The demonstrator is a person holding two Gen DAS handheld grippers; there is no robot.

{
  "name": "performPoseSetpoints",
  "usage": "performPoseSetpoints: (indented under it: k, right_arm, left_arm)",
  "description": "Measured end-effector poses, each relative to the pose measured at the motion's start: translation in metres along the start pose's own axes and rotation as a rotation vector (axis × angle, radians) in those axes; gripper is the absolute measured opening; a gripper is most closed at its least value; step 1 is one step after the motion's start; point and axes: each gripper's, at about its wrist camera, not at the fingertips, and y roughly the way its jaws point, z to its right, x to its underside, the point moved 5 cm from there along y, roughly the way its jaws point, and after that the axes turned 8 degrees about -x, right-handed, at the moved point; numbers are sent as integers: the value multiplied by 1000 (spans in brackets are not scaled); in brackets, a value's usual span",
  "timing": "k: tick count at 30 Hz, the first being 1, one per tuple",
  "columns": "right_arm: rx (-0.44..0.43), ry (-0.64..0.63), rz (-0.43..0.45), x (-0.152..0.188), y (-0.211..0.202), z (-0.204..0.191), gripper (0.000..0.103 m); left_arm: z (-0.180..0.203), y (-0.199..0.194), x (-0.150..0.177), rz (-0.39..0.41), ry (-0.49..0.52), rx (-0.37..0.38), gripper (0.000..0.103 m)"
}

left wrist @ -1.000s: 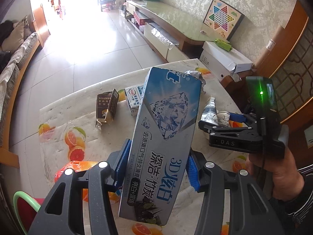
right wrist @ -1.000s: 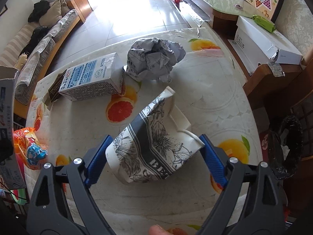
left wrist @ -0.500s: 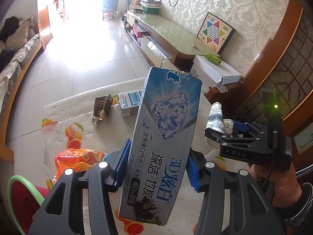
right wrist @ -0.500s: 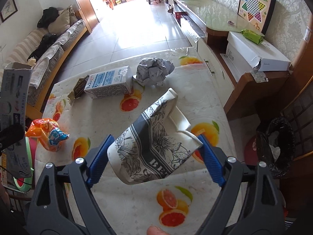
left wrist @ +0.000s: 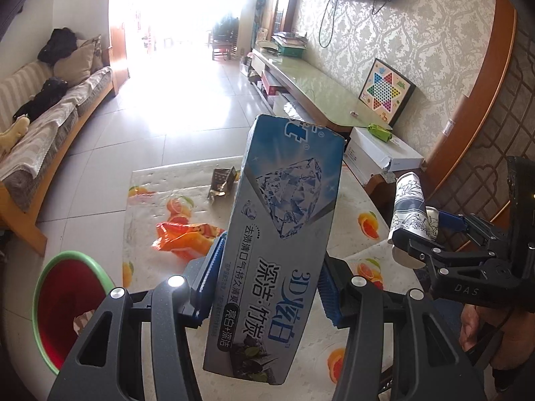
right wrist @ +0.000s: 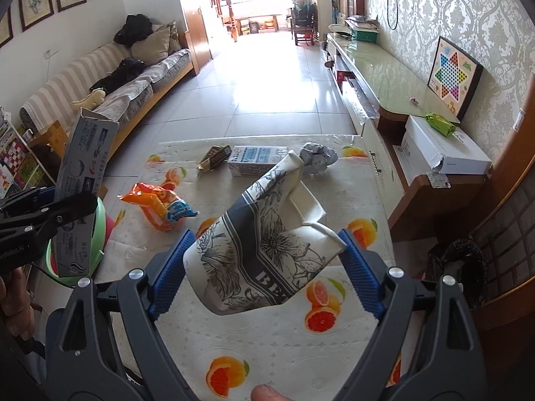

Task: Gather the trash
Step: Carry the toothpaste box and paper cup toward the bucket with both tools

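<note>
Presently, I recorded the following from both wrist views.

Left tongs (left wrist: 267,280): pinched on the toothpaste box (left wrist: 277,234); I saw both blue pads pressed against its long sides.
Toothpaste box: held up above the desk (left wrist: 147,180), tilted, its open end away from the camera; in the right wrist view it (right wrist: 82,180) stood at the left, above a green-rimmed basin (right wrist: 97,240).
Right tongs (right wrist: 264,267): pinched on the crumpled paper cup (right wrist: 264,237), the blue pads touching its sides.
Paper cup: lifted off the desk, mouth squashed and pointing away; in the left wrist view it (left wrist: 409,207) appeared at the right, clamped in the right tongs (left wrist: 421,234).
Desk: covered with an orange-print cloth.
Remaining trash on desk: an orange snack bag (right wrist: 157,204) near the left edge; a white carton (right wrist: 257,160) at the far side, lying flat; a small brown box (right wrist: 214,157) just left of the carton; a ball of crumpled paper (right wrist: 317,157) just right of it.
Bin: a black-lined bin (right wrist: 458,270) stood on the floor to the right of the desk.
Basin: I noted it beside the desk's left edge; its inside was red (left wrist: 63,304).
</note>
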Motion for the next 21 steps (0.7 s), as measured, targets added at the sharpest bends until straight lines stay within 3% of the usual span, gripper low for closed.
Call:
performPoseSetpoints:
  k: [12,21]
  right_arm:
    - [-101,-140,-8,-11,15,-104,85]
    - [-190,-245,-34,-18,45,-185,85]
  left_arm:
    - [-120,-32,28,30,-180,-126,49]
    - [-224,-32,58,-9,-315,-234,49]
